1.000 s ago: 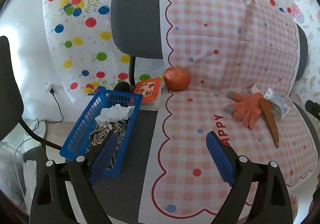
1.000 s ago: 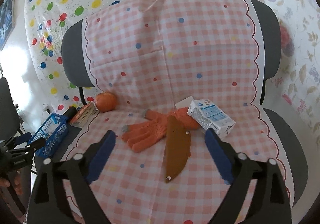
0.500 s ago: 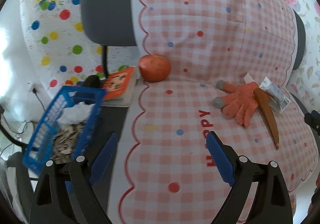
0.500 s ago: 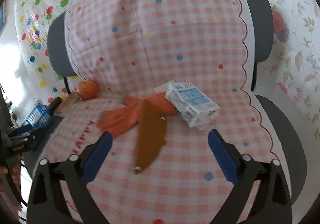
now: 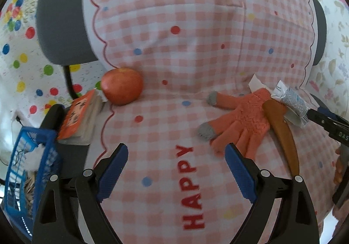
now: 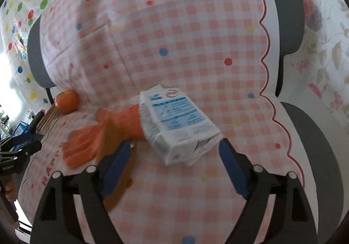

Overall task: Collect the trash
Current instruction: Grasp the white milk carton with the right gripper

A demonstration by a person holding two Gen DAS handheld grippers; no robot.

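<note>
A white and blue carton (image 6: 178, 121) lies on the pink checked cloth (image 6: 196, 47) over the chair seat, resting partly on an orange glove (image 6: 87, 141). My right gripper (image 6: 174, 150) is open, and the carton's near end sits just ahead of and between its fingertips, with no pad pressing on it. A brown curved sheath-like piece (image 6: 111, 134) lies across the glove. My left gripper (image 5: 176, 152) hangs open over the word HAPPY, with nothing between its fingers. From the left wrist, the carton (image 5: 292, 102), glove (image 5: 240, 119) and right gripper (image 5: 327, 117) show at the right.
A red apple (image 5: 122, 85) sits at the seat's back left, beside an orange book (image 5: 76, 115). A blue basket (image 5: 13, 169) holding seed shells and crumpled tissue stands at the left edge. The grey chair back (image 5: 61, 25) rises behind. A hand shows at the far right.
Both grippers have come down and closer to the seat. The left view shifted right, pushing the basket to the edge. The right gripper closed in on the carton and its jaws narrowed slightly.
</note>
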